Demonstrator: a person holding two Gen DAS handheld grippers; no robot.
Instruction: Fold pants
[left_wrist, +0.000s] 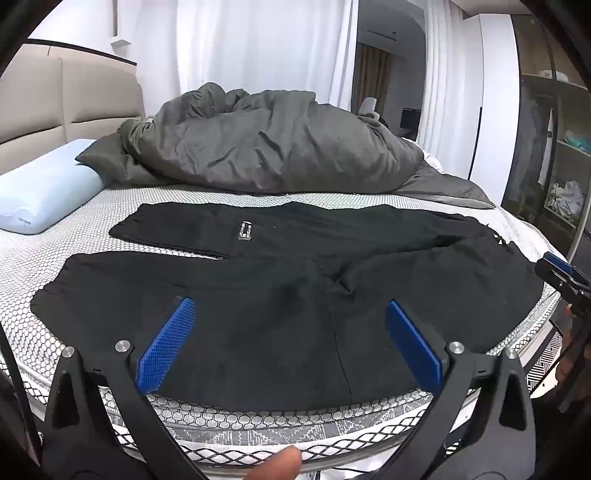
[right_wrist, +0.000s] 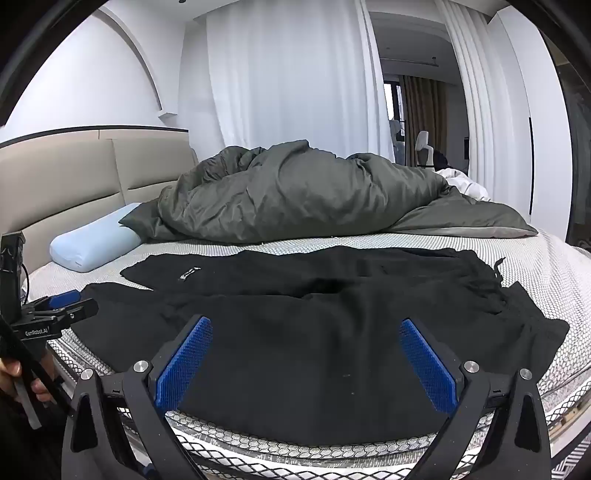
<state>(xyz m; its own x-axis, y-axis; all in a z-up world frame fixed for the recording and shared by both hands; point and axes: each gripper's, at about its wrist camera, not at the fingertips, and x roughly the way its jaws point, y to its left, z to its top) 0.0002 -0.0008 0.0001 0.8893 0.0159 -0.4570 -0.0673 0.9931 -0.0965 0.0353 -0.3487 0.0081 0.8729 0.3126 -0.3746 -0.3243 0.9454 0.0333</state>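
Black pants (left_wrist: 280, 280) lie spread flat on the mattress, legs to the left, waistband with drawstring to the right; they also show in the right wrist view (right_wrist: 314, 332). A small white label (left_wrist: 244, 232) sits on the far leg. My left gripper (left_wrist: 290, 321) is open and empty, hovering above the near leg by the bed's front edge. My right gripper (right_wrist: 304, 339) is open and empty, above the seat and waist part. Each gripper shows at the edge of the other's view: the right one (left_wrist: 561, 273) and the left one (right_wrist: 62, 306).
A crumpled grey duvet (left_wrist: 266, 147) fills the far half of the bed. A light blue pillow (left_wrist: 44, 188) lies at the far left by the beige headboard (left_wrist: 55, 96). The honeycomb-patterned mattress (left_wrist: 258, 413) edge runs just below the grippers. A wardrobe (left_wrist: 554, 155) stands at the right.
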